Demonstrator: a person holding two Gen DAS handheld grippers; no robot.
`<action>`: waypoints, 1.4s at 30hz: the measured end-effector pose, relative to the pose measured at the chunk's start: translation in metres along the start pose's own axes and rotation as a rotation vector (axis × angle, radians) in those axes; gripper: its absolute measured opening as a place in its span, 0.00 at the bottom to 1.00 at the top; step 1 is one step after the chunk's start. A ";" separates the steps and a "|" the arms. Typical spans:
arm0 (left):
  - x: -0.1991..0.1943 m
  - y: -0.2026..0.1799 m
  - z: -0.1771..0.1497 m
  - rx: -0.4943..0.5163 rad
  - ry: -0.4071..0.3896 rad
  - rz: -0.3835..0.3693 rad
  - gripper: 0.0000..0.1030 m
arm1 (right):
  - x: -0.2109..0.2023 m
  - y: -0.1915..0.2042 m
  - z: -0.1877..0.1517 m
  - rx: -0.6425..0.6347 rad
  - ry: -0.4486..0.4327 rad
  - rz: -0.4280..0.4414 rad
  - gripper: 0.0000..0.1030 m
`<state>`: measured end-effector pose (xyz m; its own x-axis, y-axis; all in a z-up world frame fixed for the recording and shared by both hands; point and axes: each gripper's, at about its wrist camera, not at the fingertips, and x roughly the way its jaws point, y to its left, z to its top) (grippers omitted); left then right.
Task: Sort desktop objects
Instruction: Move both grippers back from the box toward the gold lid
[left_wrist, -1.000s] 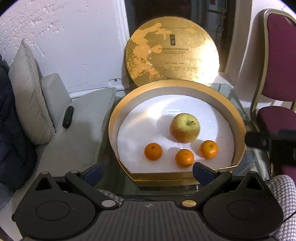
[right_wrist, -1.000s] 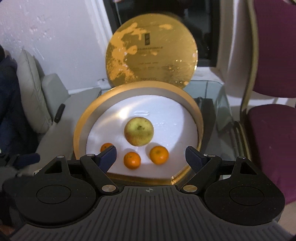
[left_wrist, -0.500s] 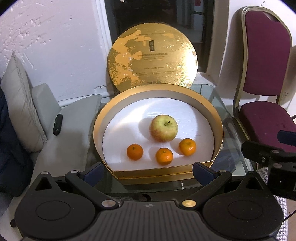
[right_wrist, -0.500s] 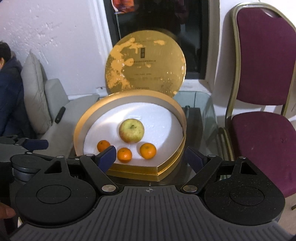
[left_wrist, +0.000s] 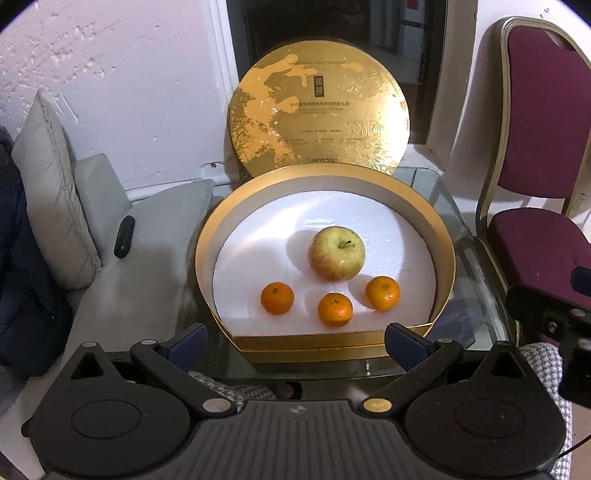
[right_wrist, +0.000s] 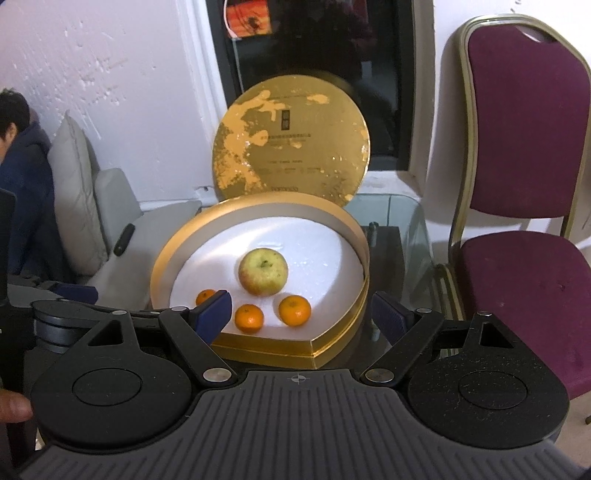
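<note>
A round gold box (left_wrist: 221, 236) (right_wrist: 162, 266) with a white foam floor lies on the glass table. On the foam sit an apple (left_wrist: 336, 253) (right_wrist: 263, 271) and three mandarins: left (left_wrist: 277, 298) (right_wrist: 205, 296), middle (left_wrist: 334, 309) (right_wrist: 249, 318), right (left_wrist: 382, 292) (right_wrist: 294, 310). My left gripper (left_wrist: 295, 341) hangs open in front of the box's near wall, holding nothing. My right gripper (right_wrist: 301, 314) is open too, short of the box; its left finger (right_wrist: 212, 314) partly covers the left mandarin.
The gold lid (left_wrist: 319, 107) (right_wrist: 291, 142) leans upright against the wall behind the box. A maroon chair (left_wrist: 535, 155) (right_wrist: 524, 184) stands right of the glass table (left_wrist: 476, 288). Grey cushions (left_wrist: 55, 206) and a black remote (left_wrist: 123, 236) lie left. A person (right_wrist: 22, 177) sits far left.
Both grippers have pulled back from the box, which now looks smaller and farther, the right one more so. Jaws stay open and the fruit has not moved.
</note>
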<state>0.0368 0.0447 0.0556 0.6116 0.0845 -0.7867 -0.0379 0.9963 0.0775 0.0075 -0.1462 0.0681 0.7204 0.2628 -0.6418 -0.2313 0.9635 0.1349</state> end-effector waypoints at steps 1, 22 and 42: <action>0.000 0.000 0.000 0.002 0.003 -0.001 0.99 | 0.001 0.000 0.000 0.002 -0.001 0.003 0.85; 0.038 0.009 0.020 -0.023 0.063 -0.082 0.98 | 0.040 0.001 0.015 0.022 0.015 0.005 0.85; 0.061 0.073 0.076 -0.136 -0.081 -0.240 0.99 | 0.063 -0.002 0.077 0.003 -0.116 0.023 0.85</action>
<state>0.1310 0.1215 0.0597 0.6770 -0.1499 -0.7206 0.0131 0.9813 -0.1918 0.1038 -0.1280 0.0860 0.7856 0.2891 -0.5470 -0.2473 0.9572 0.1507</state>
